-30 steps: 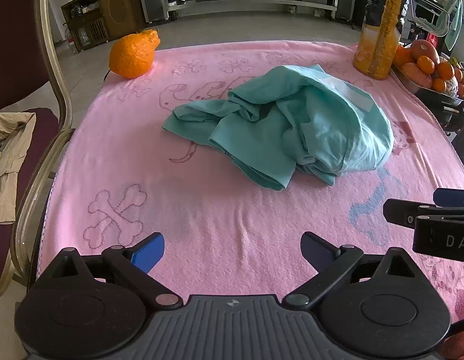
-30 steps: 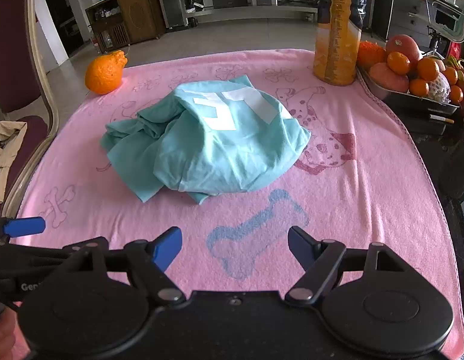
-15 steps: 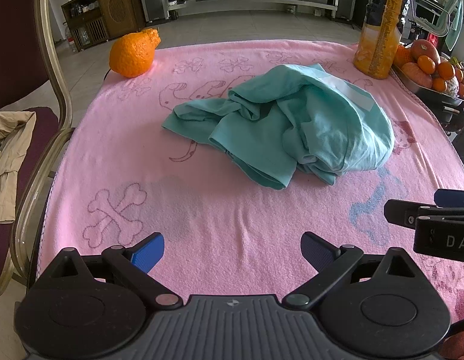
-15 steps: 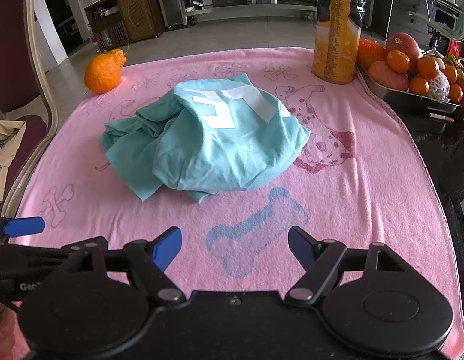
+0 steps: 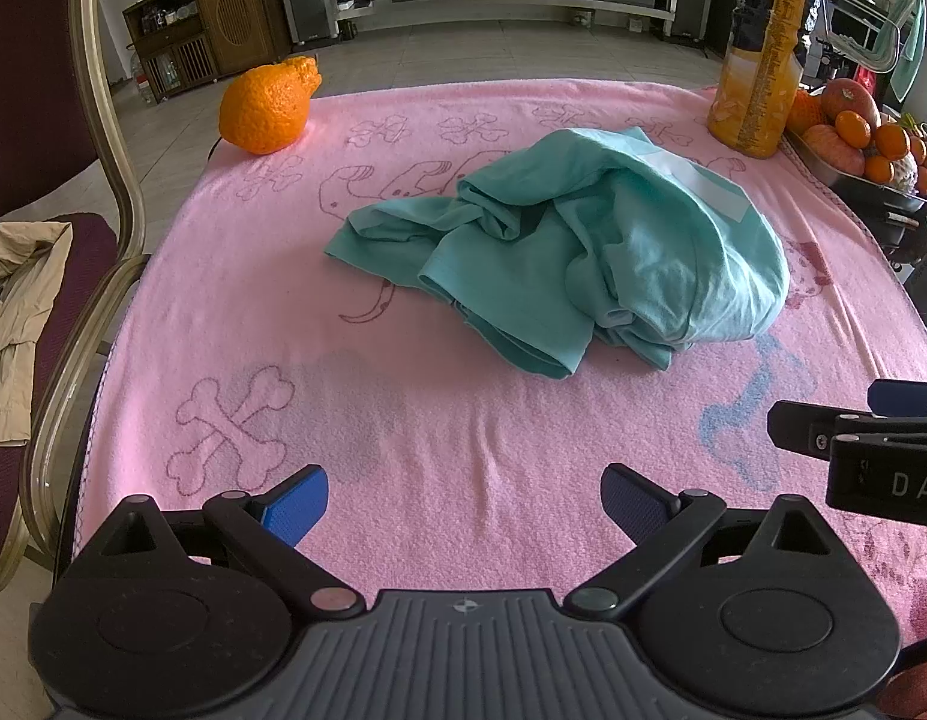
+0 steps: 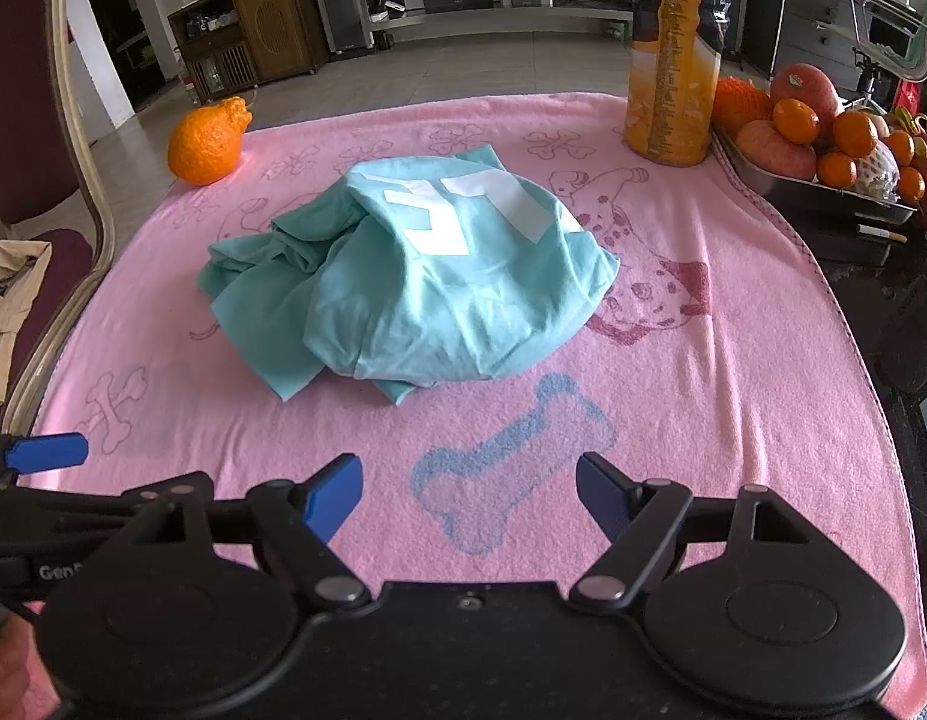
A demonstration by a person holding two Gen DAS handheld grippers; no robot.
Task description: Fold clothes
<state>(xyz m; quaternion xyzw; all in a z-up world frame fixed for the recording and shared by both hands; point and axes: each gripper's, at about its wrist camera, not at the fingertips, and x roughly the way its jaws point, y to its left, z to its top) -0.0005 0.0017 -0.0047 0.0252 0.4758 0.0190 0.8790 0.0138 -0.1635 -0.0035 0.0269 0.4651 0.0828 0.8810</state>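
Note:
A crumpled teal T-shirt (image 5: 571, 252) with white print lies bunched in the middle of a pink towel (image 5: 403, 420) that covers the table. It also shows in the right wrist view (image 6: 427, 288), white print facing up. My left gripper (image 5: 463, 504) is open and empty, low over the towel's near edge, well short of the shirt. My right gripper (image 6: 469, 498) is open and empty, over a blue bone print, also short of the shirt. The right gripper shows at the right edge of the left wrist view (image 5: 853, 438).
A large orange fruit (image 5: 265, 102) sits at the towel's far left corner. A tall orange bottle (image 5: 757, 54) stands at the far right, beside a metal tray of fruit (image 6: 823, 138). A dark red chair (image 5: 55, 240) with beige cloth on it stands left of the table.
Both grippers have drifted very slightly; the shirt has not moved and both grippers stay open.

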